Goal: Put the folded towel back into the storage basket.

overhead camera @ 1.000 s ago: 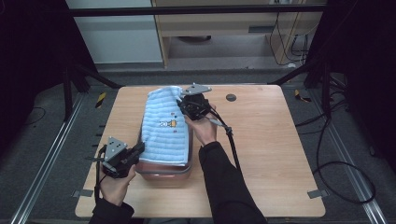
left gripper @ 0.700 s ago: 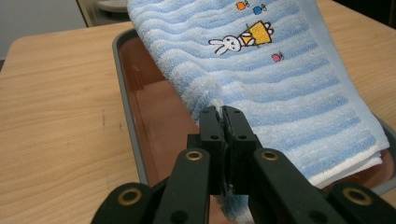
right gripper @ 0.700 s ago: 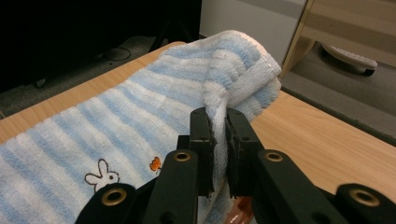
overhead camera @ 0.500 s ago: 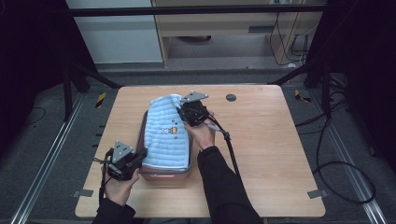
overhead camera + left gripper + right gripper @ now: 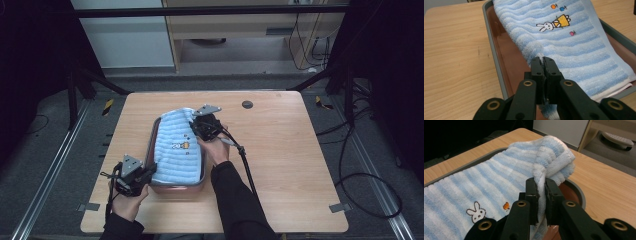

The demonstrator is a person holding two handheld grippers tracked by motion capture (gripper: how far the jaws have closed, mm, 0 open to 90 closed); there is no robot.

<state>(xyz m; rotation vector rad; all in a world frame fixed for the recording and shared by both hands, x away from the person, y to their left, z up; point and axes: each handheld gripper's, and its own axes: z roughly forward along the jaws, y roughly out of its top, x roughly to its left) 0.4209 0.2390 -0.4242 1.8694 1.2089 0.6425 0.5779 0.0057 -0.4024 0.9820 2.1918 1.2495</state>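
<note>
A blue-and-white striped towel point(image 5: 176, 146) with a small rabbit picture lies folded over a grey tray with a brown inside point(image 5: 152, 145) on the wooden table. My left gripper point(image 5: 146, 173) is at the tray's near left corner, shut on the towel's near edge point(image 5: 541, 56). My right gripper point(image 5: 196, 125) is at the tray's far right, shut on the towel's far corner point(image 5: 550, 162), which bunches up between the pads. The towel point(image 5: 574, 37) sags into the tray between both grips.
The tray's rim point(image 5: 495, 65) runs beside my left gripper, and its round far corner point(image 5: 576, 188) shows behind my right one. A dark round hole point(image 5: 247, 104) sits at the table's far side. Black cables trail from both grippers. Bare wood lies right of the tray.
My right gripper has sunk with the towel's far corner, and the towel now lies lower and flatter in the tray. The left gripper has shifted a little right along the tray's near edge.
</note>
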